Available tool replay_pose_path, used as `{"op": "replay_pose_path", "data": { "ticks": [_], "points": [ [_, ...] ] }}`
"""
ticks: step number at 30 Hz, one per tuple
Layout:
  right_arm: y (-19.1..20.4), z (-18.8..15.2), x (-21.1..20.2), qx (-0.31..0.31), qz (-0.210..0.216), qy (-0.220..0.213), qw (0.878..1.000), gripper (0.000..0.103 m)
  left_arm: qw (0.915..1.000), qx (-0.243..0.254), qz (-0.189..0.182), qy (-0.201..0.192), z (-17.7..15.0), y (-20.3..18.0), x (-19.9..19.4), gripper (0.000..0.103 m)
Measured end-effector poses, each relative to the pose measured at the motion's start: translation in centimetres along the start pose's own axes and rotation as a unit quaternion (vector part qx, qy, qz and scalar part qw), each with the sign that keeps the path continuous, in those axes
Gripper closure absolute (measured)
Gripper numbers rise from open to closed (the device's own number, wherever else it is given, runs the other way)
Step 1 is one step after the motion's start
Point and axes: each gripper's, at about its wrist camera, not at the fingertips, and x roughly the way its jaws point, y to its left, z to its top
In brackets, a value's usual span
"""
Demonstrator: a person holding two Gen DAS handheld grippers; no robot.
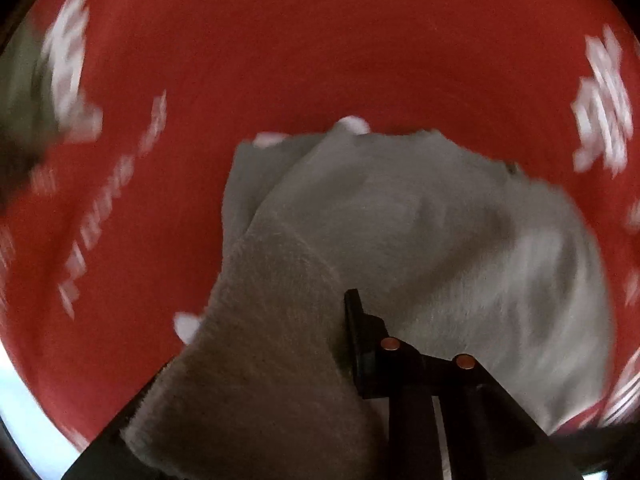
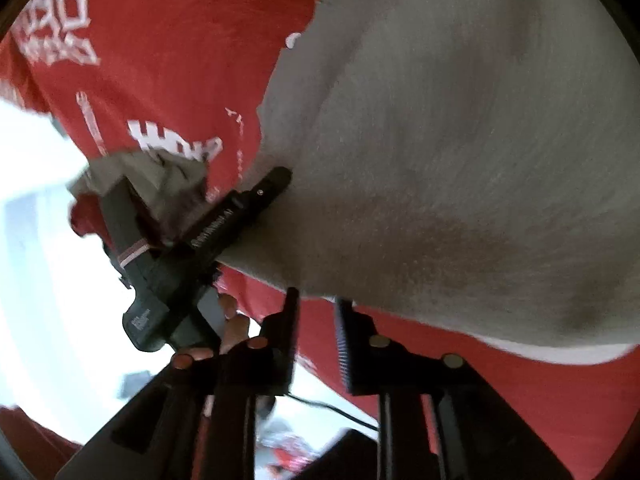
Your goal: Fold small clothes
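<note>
A grey fuzzy garment (image 1: 420, 220) lies partly folded on a red cloth with white print (image 1: 280, 40). My left gripper (image 1: 326, 320) is shut on a raised fold of it; the fold drapes over and hides the left finger, and only the right finger (image 1: 354, 320) shows. In the right wrist view the garment (image 2: 460, 140) fills the upper right, its lower hem hanging just above my right gripper (image 2: 318, 308). That gripper stands open, with red cloth showing between its fingers. The left gripper (image 2: 200, 196) appears there at the left, holding grey fabric.
The red cloth (image 2: 160, 60) covers the whole work surface. Beyond its left edge lies a bright white area (image 2: 40, 240). A person's fingers (image 2: 234, 320) hold the left gripper's handle. A dark cable (image 2: 332, 408) runs below the cloth's edge.
</note>
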Motion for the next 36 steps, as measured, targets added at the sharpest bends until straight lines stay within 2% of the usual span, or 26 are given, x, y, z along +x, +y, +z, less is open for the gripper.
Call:
{"op": "replay_pose_path", "data": {
  "ticks": [1,2,5,7,11,13,16,20,24,27,28,30,31,36],
  "points": [
    [0.5,0.5,-0.8,-0.011,-0.015,0.0,1.0,0.046,0.9991,0.038,0.017,-0.009,-0.6,-0.8,-0.3,0.079],
    [1.1,1.3,-1.5,-0.023,-0.03,-0.003,0.999,0.034,0.9968,0.073,0.03,-0.012,-0.9,-1.6,-0.2,0.079],
    [3.6,5.3,-3.1,-0.063,-0.054,-0.008,0.996,0.033,0.9887,0.138,0.052,-0.025,-1.5,-2.6,-0.3,0.079],
    [5.9,8.5,-2.6,-0.092,-0.072,0.004,0.993,0.033,0.9847,0.162,0.056,-0.033,-1.6,-3.0,-0.5,0.079],
    [10.8,13.5,2.0,-0.144,-0.094,0.087,0.981,0.023,0.9764,0.199,0.07,-0.047,-2.0,-3.9,-0.8,0.079],
    [12.7,15.5,6.0,-0.159,-0.104,0.154,0.969,0.021,0.9728,0.213,0.075,-0.054,-2.4,-4.1,-0.8,0.079],
    [14.2,16.7,10.9,-0.171,-0.143,0.217,0.95,0.021,0.9715,0.217,0.074,-0.059,-2.6,-4.3,-0.9,0.079],
    [15.3,16.9,16.5,-0.201,-0.183,0.286,0.919,0.021,0.9756,0.202,0.063,-0.058,-2.5,-3.8,-1.0,0.079],
    [15.0,16.4,19.8,-0.209,-0.21,0.324,0.898,0.021,0.9776,0.193,0.058,-0.059,-2.6,-3.4,-0.9,0.079],
    [14.4,16.1,21.4,-0.212,-0.248,0.338,0.883,0.021,0.9769,0.197,0.059,-0.059,-2.4,-2.6,-0.5,0.079],
    [14.2,16.0,21.5,-0.215,-0.255,0.335,0.881,0.026,0.9761,0.2,0.06,-0.059,-2.5,-2.6,-0.4,0.079],
    [14.0,15.8,20.8,-0.238,-0.289,0.315,0.872,0.067,0.9769,0.198,0.055,-0.058,-2.4,-2.4,-0.6,0.079],
    [14.2,16.0,20.0,-0.251,-0.292,0.294,0.875,0.089,0.9785,0.191,0.047,-0.061,-2.2,-2.1,-0.9,0.079],
    [13.7,15.8,14.0,-0.232,-0.219,0.214,0.923,0.09,0.982,0.175,-0.008,-0.069,-1.0,-1.4,-3.3,0.079]
  ]
}}
